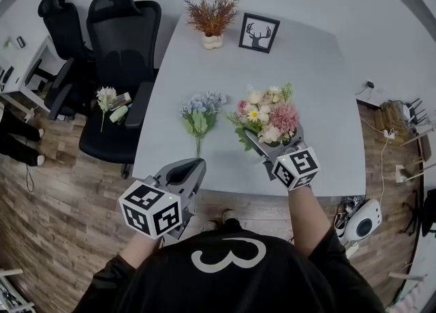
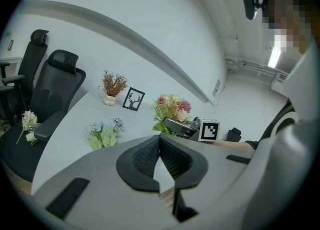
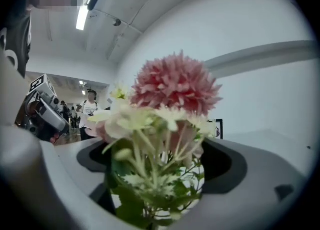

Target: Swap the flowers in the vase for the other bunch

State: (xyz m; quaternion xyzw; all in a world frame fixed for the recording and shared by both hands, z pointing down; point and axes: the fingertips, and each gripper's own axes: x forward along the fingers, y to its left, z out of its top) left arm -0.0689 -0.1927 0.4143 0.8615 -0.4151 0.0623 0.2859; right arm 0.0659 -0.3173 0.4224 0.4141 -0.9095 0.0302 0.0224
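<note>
Right gripper (image 3: 160,171) jaws stood spread around pink-and-white flower bunch (image 3: 175,81), unpinched; left gripper (image 2: 160,161) jaws were pressed together, empty. Advised: clamp stems low.

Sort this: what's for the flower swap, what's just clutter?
Job: pink-and-white mixed bouquet, between the jaws of the open right gripper; blue-flowered leafy bunch on the grey table.
Clutter: rusty dried plant in white pot; black-framed deer picture; white flower sprig on black office chair.
</note>
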